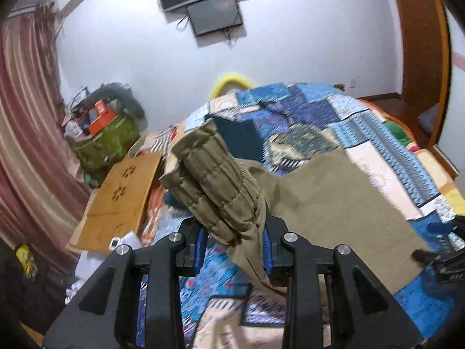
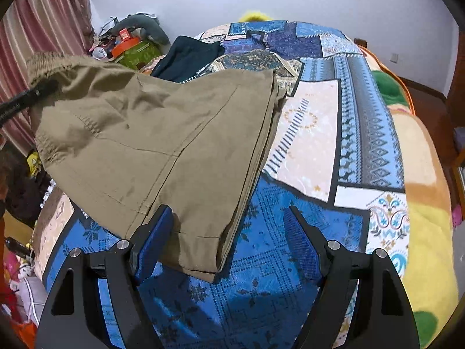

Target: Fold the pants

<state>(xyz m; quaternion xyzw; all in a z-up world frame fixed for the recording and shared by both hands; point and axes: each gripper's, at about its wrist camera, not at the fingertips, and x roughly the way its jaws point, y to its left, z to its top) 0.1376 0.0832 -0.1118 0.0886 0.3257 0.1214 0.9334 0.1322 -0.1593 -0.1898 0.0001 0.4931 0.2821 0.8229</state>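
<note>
The khaki pants (image 2: 151, 133) lie folded lengthwise on the patchwork bedspread (image 2: 314, 145). My left gripper (image 1: 235, 241) is shut on the elastic waistband (image 1: 209, 174) and holds it lifted above the bed; the legs trail away to the right (image 1: 343, 197). In the right wrist view the left gripper (image 2: 26, 99) shows at the far left under the waistband. My right gripper (image 2: 229, 238) is open; its left pad (image 2: 154, 241) touches the hem end of the pants (image 2: 200, 256), which lies flat between the jaws.
A dark folded garment (image 2: 186, 55) lies further up the bed. A wooden lap table (image 1: 116, 200) leans at the bed's left side. A green bin of clutter (image 1: 107, 142) and striped curtains (image 1: 26, 133) stand beyond. A yellow-orange blanket (image 2: 424, 203) lies along the right edge.
</note>
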